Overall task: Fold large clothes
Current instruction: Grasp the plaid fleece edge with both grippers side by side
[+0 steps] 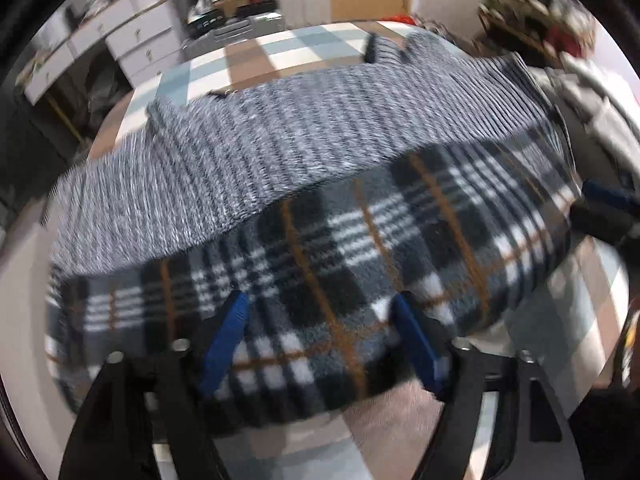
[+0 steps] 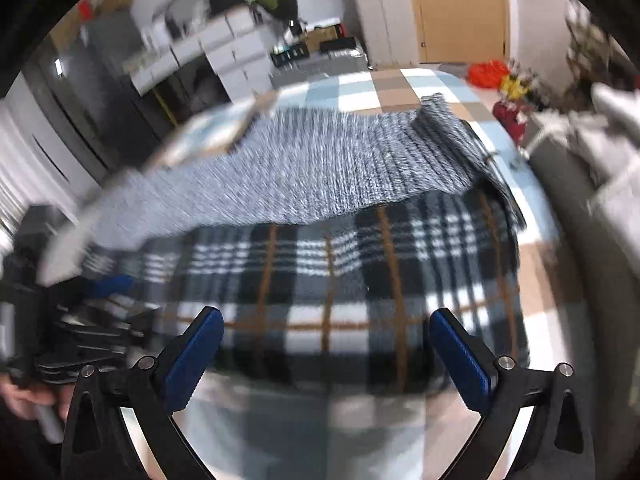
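Note:
A large garment lies on a checked tablecloth (image 1: 280, 56). Its near part is dark plaid fleece (image 1: 340, 248) with white and orange lines; a grey knitted part (image 1: 260, 148) lies folded across the far side. It also shows in the right wrist view, plaid (image 2: 340, 264) and knit (image 2: 320, 164). My left gripper (image 1: 320, 306) is open, its blue fingers over the plaid's near edge with fabric between them. My right gripper (image 2: 326, 320) is open over the plaid's near edge. Both views are blurred. The right gripper's blue finger (image 1: 604, 196) shows at the left view's right edge.
White drawer units (image 1: 132, 40) and cluttered shelves stand behind the table at left. A wooden door (image 2: 460, 8) and a white cabinet (image 2: 384, 16) are at the back. Red and yellow items (image 2: 504, 80) sit beyond the table's right edge. The left gripper body (image 2: 80, 344) is at the right view's left.

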